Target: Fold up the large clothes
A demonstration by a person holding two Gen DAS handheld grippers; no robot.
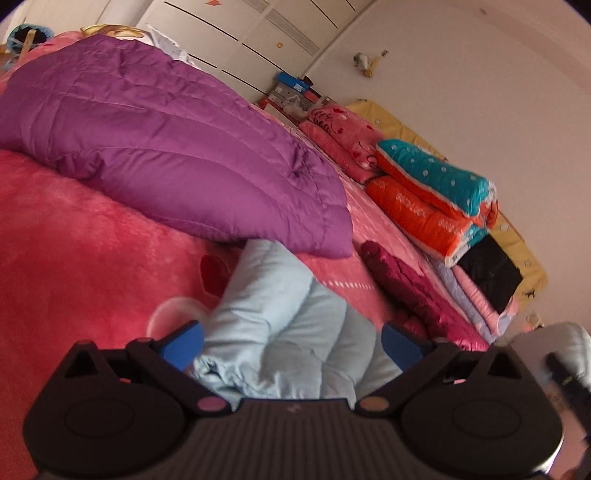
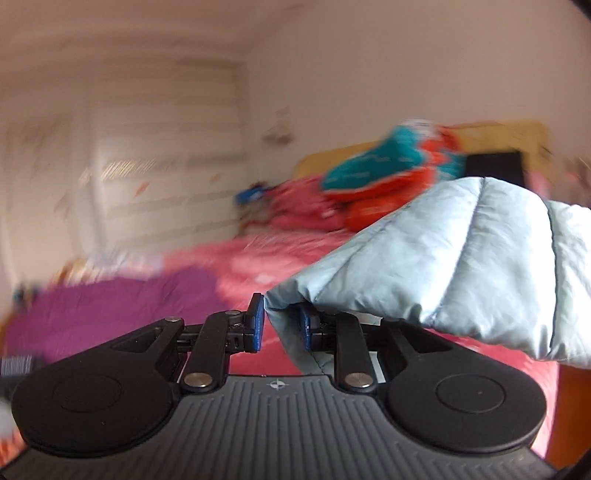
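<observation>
Bedroom setting: a bed covered by a pink blanket (image 1: 74,240) with heart motifs, pale walls behind and a white wardrobe (image 1: 258,33) at the far side. Folded quilts (image 1: 432,192) in teal and orange are stacked near the yellow headboard (image 1: 406,129). A purple quilted coat (image 1: 166,140) lies spread across the blanket, and a maroon garment (image 1: 402,284) lies bunched beside the quilt stack.

Left gripper (image 1: 291,347): jaws stand wide apart, blue pads either side of a light blue puffer jacket (image 1: 280,321) without pressing on it; the jacket lies on the blanket just below the purple coat's hem.

Right gripper (image 2: 280,328): jaws drawn in narrow, pinching an edge of the same light blue jacket (image 2: 461,266) between the blue pads. The quilted fabric rises up and to the right from the pinch, held clear of the bed (background in this view is heavily blurred).
</observation>
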